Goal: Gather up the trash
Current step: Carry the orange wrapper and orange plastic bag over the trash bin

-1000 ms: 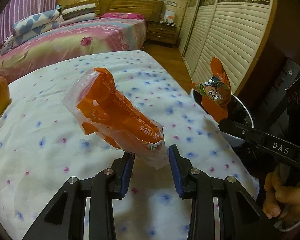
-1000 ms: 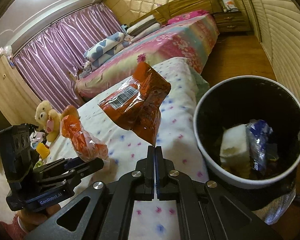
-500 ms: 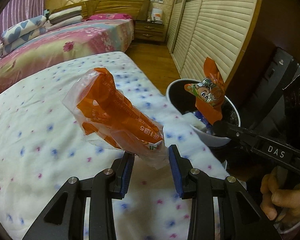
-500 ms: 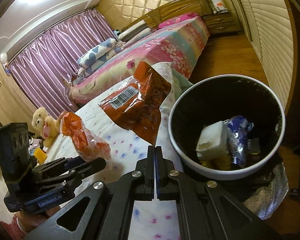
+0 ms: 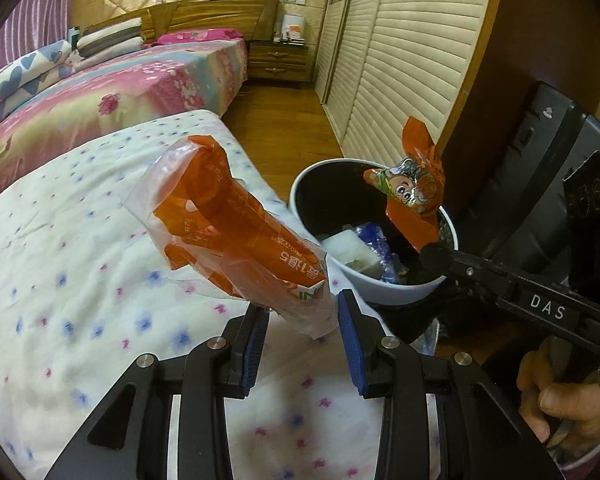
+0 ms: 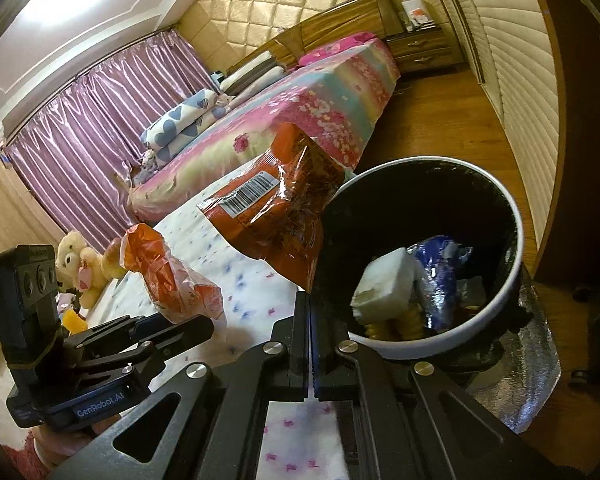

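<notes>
My left gripper is shut on the lower end of an orange-and-clear plastic wrapper, held above the flowered bedspread just left of the trash bin. My right gripper is shut on the corner of an orange snack bag with a barcode, hanging at the bin's left rim. In the left wrist view that snack bag hangs over the bin's far side, pinched by the right gripper. The bin holds a white block and blue foil. The left gripper and its wrapper show at lower left.
A second bed with pink bedding stands beyond, then a wooden nightstand. Slatted wardrobe doors line the right side over wooden floor. Stuffed toys sit at the bedspread's far left. A clear bin liner bulges below the bin.
Both grippers have carried their wrappers toward the bin. The bin now sits closer and larger in both views, and the snack bag has reached its rim.
</notes>
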`<control>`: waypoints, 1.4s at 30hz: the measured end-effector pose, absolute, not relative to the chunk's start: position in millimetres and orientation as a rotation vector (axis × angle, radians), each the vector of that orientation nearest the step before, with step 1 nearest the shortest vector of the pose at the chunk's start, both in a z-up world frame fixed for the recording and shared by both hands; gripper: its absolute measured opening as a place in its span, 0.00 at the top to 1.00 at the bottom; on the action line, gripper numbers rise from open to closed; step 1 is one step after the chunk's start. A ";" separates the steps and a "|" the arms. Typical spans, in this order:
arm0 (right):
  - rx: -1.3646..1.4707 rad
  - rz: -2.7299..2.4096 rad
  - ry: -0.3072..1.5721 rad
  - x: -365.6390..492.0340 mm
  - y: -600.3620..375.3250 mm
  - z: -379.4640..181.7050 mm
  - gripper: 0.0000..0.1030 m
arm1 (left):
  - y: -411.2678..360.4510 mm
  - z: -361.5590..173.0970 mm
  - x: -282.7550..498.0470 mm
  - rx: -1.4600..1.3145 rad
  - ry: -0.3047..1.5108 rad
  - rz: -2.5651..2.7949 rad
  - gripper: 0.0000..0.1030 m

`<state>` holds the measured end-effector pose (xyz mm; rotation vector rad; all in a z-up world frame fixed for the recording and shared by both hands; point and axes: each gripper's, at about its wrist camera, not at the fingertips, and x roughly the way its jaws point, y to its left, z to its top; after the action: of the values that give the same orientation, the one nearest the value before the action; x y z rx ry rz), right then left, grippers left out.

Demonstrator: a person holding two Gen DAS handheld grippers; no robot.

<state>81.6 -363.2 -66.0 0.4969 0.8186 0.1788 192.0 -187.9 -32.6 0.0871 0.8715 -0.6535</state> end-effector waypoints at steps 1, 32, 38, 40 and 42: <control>0.498 0.176 0.819 81.3 -364.7 -66.5 1.00 | -189.1 -32.8 192.5 0.089 0.871 -0.657 0.67; 0.523 0.113 0.818 76.8 -400.2 -68.6 1.00 | -228.4 -34.8 210.4 0.130 0.876 -0.709 0.67; 0.519 0.107 0.818 77.5 -401.7 -67.4 1.00 | -233.3 -36.3 213.8 0.132 0.880 -0.715 0.67; 0.518 0.105 0.818 78.5 -402.5 -67.0 1.00 | -234.8 -37.1 214.5 0.131 0.881 -0.715 0.67; 0.517 0.103 0.818 78.9 -402.7 -66.7 1.00 | -235.7 -37.5 215.3 0.131 0.882 -0.715 0.67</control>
<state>78.9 -402.7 -66.7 0.5170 0.8185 0.1027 215.3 -235.7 -37.5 0.1307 0.8815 -0.7146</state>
